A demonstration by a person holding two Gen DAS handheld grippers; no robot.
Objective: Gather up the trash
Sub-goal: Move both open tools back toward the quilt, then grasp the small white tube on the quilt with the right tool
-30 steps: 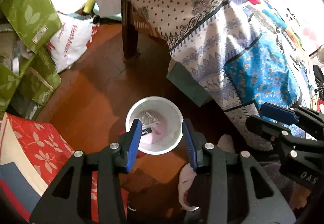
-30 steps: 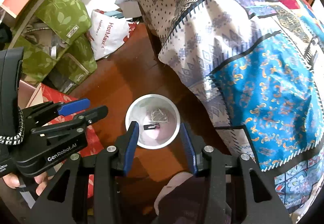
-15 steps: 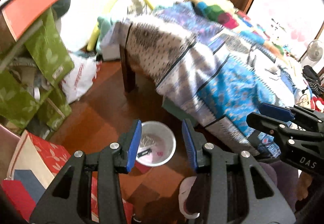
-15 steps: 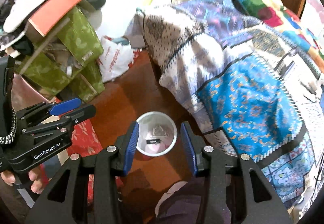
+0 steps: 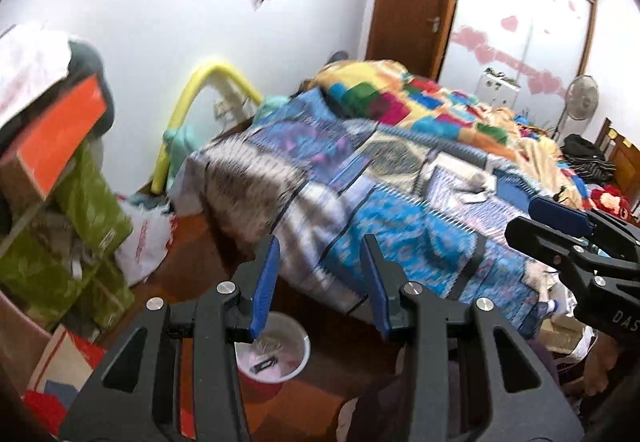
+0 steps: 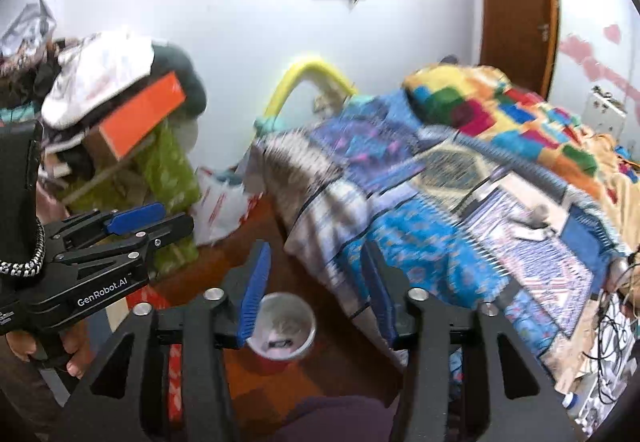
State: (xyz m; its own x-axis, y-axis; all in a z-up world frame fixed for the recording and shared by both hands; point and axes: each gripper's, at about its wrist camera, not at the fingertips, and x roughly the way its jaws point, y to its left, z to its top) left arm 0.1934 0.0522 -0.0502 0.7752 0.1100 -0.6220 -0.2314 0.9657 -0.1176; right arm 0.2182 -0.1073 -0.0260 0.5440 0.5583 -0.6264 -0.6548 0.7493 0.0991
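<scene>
Low in both frames, the red bin (image 5: 276, 356) (white-lined, scraps inside) stands on the wooden floor (image 6: 224, 262) beside the bed (image 5: 400, 194). The left gripper (image 5: 318, 282) has its jaws apart with nothing between them. The right gripper (image 6: 316, 288), equally bare, has just been opening.

You see a soft cloth quilt (image 5: 400, 210) at 1 o'clock, a shiny smooth plastic bin (image 5: 276, 356) at 6 o'clock on a glossy wood floor (image 5: 200, 242), and matt black plastic fingers (image 5: 264, 282) with blue pads.
</scene>
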